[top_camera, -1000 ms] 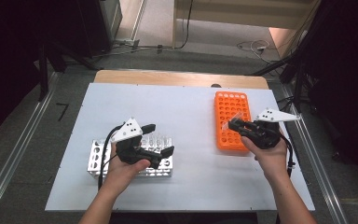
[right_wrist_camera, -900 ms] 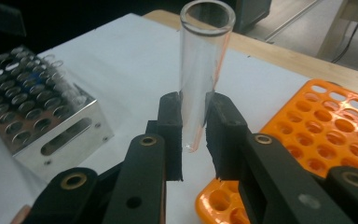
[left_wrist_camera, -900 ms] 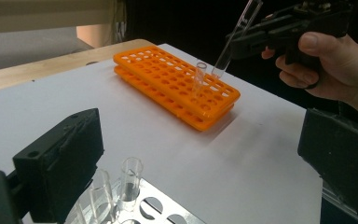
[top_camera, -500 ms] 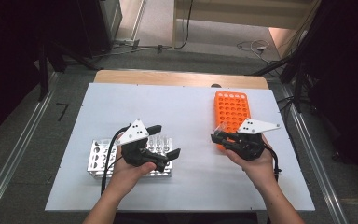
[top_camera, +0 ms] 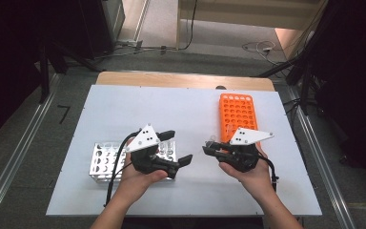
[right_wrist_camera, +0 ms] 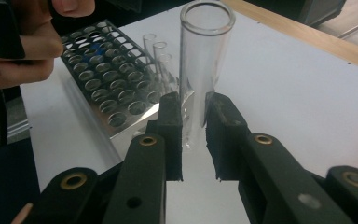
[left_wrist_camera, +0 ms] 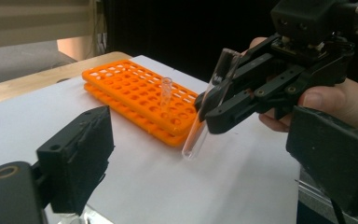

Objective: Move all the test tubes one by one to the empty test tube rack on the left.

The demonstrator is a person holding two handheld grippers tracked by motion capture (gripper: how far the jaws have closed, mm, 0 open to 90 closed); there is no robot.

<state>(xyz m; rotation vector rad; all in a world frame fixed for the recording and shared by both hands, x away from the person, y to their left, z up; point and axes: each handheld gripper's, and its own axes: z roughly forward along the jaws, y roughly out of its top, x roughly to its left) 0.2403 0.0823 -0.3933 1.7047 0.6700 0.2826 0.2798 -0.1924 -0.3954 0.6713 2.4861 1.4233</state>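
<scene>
A: Where is the glass tube point(right_wrist_camera: 204, 70) seen?
B: It is clamped between the pads of the right gripper point(top_camera: 211, 149), above the white worktop point(top_camera: 190, 112) in the gap between the two racks. In the right gripper view the jaws are closed onto its lower part and the open mouth is at the top. In the left gripper view the tube point(left_wrist_camera: 208, 106) is tilted, with the rounded end lowest and clear of the worktop.

A: And the left gripper point(top_camera: 178, 149)?
B: The jaws are spread wide and nothing is held. It is positioned over the right end of the metal rack point(top_camera: 106, 163), with the jaws pointed toward the right gripper. The two grippers are near each other but apart.

A: What is recorded for the racks?
B: The metal rack lies at the front left of the worktop; several empty glass tubes point(right_wrist_camera: 154, 51) are stood in holes at its far side, as seen in the right gripper view. The orange rack point(top_camera: 237, 112) lies at the right, just beyond the right gripper. One tube point(left_wrist_camera: 166, 95) is stood upright in it near the closer end.

A: Is either tube's content visible?
B: All tubes appear clear and empty.
</scene>
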